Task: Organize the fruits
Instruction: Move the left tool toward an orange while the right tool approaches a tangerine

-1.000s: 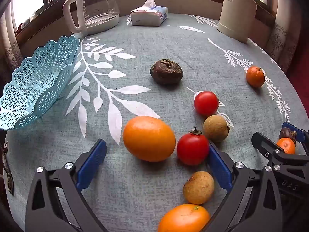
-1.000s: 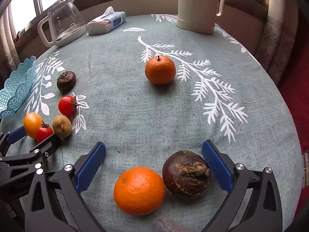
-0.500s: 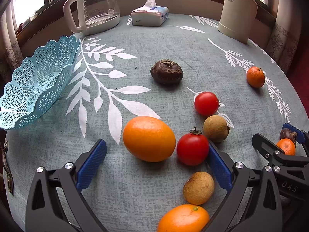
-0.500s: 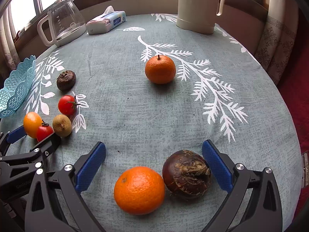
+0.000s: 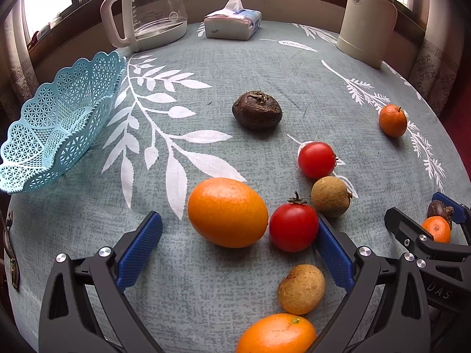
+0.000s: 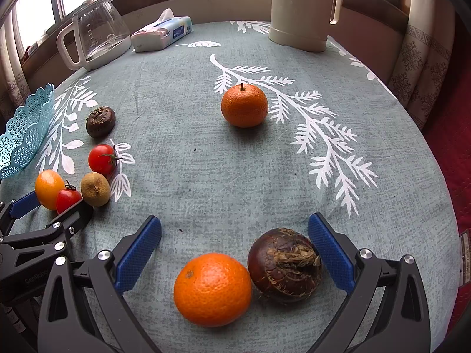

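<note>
My left gripper [image 5: 235,248] is open on the tablecloth, with an oval orange fruit [image 5: 227,212] and a red tomato [image 5: 293,227] between its blue pads. Beyond lie a brown longan [image 5: 331,196], a second tomato [image 5: 316,160], a dark water chestnut [image 5: 257,113] and a small tangerine [image 5: 392,120]. Another longan [image 5: 300,289] and an orange fruit [image 5: 276,334] lie close below. The light-blue lattice basket [image 5: 56,129] stands at the left with nothing in it. My right gripper [image 6: 234,251] is open around a tangerine [image 6: 212,289] and a dark water chestnut [image 6: 284,265]. A further tangerine [image 6: 244,106] sits mid-table.
At the back of the round table stand a glass kettle [image 5: 150,8], a tissue pack [image 5: 232,25] and a cream thermos jug [image 5: 366,17]. The table edge [image 6: 441,176] curves down on the right, with a curtain and red floor beyond it.
</note>
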Available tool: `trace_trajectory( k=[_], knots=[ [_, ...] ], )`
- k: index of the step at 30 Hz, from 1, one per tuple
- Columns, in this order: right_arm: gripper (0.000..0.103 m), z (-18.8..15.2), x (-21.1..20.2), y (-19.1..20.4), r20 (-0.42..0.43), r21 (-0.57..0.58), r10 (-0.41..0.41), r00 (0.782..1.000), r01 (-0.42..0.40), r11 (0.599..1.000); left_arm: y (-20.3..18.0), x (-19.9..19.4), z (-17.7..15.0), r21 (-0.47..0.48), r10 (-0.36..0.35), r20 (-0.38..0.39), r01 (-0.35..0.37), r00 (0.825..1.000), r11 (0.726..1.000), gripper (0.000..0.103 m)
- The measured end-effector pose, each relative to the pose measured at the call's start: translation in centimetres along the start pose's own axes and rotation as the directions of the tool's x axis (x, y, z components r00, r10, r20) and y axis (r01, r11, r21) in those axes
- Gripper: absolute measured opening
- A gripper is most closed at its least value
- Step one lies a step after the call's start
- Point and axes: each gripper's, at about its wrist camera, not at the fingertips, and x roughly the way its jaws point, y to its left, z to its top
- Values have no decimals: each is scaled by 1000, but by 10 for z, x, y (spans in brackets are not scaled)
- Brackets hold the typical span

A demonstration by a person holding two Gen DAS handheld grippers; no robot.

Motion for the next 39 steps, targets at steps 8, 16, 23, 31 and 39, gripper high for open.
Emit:
trace_trajectory(
  k=[8, 16, 23, 31, 39],
  knots=[
    [98, 0, 0, 0, -1, -1, -1, 1000, 1, 1000, 1, 2, 1, -1, -1, -15, 1, 1000, 1000, 101],
    [98, -1, 0, 1, -2, -3, -4, 1000, 4, 1000, 3, 6, 8, 33, -40, -48, 42, 998, 999, 101],
    [98, -2, 6, -1, -2, -2, -1, 1000, 1, 1000, 4, 5, 6, 52, -56, -38, 58, 998, 997, 101],
    [98, -2, -9, -13, 36, 51, 91, 995, -93, 994, -4, -13, -1, 84, 23, 47, -27, 999, 996, 101],
    [98, -1, -31, -7, 106, 26, 105, 989, -108, 994, 6, -43, -10, 57, -10, 122, 3, 993, 998, 100]
  ],
)
